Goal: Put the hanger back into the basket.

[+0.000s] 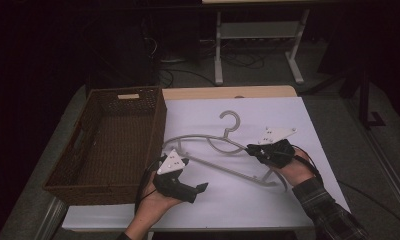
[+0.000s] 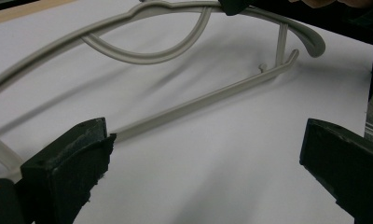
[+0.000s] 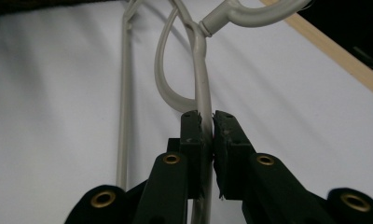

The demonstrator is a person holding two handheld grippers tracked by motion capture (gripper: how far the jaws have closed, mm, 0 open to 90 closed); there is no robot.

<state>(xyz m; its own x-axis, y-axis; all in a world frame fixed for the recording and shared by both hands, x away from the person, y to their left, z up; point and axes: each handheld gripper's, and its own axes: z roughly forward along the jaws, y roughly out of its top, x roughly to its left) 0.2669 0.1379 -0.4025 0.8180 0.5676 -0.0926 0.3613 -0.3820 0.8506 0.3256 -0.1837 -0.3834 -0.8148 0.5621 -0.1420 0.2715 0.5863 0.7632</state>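
A grey plastic clothes hanger (image 1: pixel 223 150) lies on the white sheet, its hook (image 1: pixel 230 119) pointing to the far side. My right gripper (image 1: pixel 251 149) is shut on the hanger's upper arm (image 3: pixel 202 88) just right of the hook; in the right gripper view the black jaws clamp the grey bar. My left gripper (image 1: pixel 204 187) stands open near the front of the table, apart from the hanger, its jaws wide with bare sheet between them. In the left gripper view the hanger's lower bar (image 2: pixel 208 99) runs across beyond the jaws.
A brown wicker basket (image 1: pixel 88 170) stands at the left of the table, beside the white sheet (image 1: pixel 268 200). The wooden table edge (image 1: pixel 223 92) shows at the far side. A white frame (image 1: pixel 258 30) stands on the floor beyond.
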